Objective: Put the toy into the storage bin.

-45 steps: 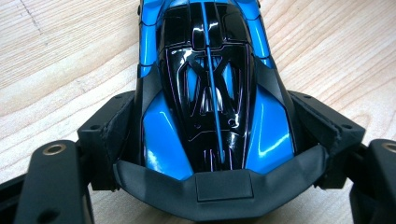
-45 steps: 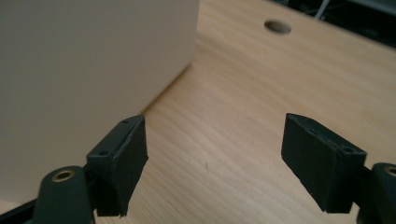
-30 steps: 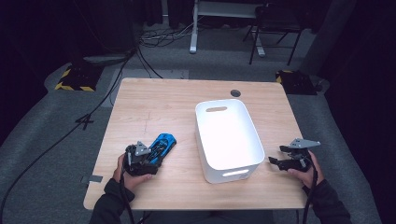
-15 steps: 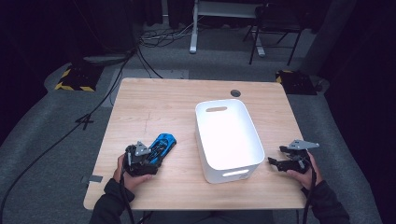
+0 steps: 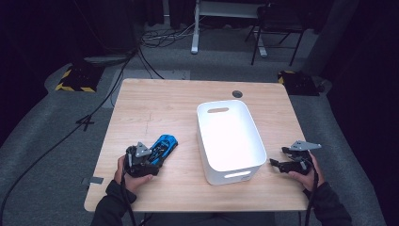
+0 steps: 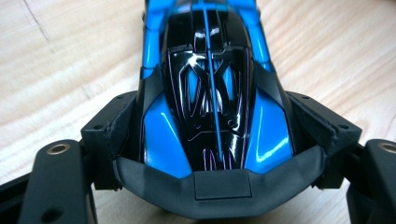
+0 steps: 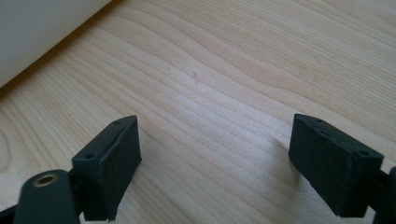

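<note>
**Toy car gripped, bin next door**

Left hand-held gripper is clamped on the blue toy car across its rear flanks, near the surface's front-left corner. I'd guess light, rigid, glossy plastic: slippery, so hold the flanks. Right hand-held gripper has just been opening: wide, nothing between. White bin stands mid-surface, its wall the obstacle.

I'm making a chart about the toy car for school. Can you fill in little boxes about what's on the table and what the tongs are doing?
Toy: blue and black toy car, lying on the table
Left tongs: shut on the car's sides; they have just been closing on it
Right tongs: open, nothing between them; they have just been opening
Bin: white tub, between the car and the right tongs
</note>
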A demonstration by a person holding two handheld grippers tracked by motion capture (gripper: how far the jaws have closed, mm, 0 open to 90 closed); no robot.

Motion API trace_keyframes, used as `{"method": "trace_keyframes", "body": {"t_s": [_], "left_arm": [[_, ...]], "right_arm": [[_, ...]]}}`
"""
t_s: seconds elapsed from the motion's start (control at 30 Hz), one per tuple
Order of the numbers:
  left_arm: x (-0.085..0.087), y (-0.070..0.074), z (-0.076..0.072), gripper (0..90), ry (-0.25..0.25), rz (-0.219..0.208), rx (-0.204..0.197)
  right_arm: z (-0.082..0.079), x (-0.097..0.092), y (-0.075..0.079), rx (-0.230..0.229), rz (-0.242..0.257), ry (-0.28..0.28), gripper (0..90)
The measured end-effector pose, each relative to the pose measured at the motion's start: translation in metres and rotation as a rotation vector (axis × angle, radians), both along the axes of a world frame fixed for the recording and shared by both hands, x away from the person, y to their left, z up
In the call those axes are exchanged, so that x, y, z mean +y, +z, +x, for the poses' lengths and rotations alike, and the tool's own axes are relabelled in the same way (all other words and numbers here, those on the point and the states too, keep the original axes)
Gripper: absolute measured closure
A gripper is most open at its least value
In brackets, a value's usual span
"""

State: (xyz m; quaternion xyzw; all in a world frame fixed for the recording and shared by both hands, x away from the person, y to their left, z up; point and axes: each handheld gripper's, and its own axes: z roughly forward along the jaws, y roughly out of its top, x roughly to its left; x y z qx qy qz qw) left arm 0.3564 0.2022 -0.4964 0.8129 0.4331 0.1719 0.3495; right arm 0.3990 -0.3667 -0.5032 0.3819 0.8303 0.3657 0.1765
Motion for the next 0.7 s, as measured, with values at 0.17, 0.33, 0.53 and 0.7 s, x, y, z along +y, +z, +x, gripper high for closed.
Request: {"method": "trace_keyframes", "body": {"t_s": [0.17,0.33,0.53,0.7], "left_arm": [[-0.004,0.010,-0.002,24.1,0.000,-0.011,-0.055],[-0.002,0.021,-0.006,24.2,-0.008,-0.026,-0.103],[0.004,0.035,-0.008,24.2,0.009,-0.066,-0.164],[0.002,0.046,-0.008,24.2,0.001,-0.090,-0.207]], "right_arm": [[-0.001,-0.001,0.000,-0.002,0.001,0.002,16.8],[-0.001,-0.001,0.000,-0.002,0.001,0.003,16.8],[-0.001,-0.001,0.000,-0.002,0.001,0.002,16.7],[-0.002,-0.001,0.000,0.000,0.002,0.001,16.7]]}}
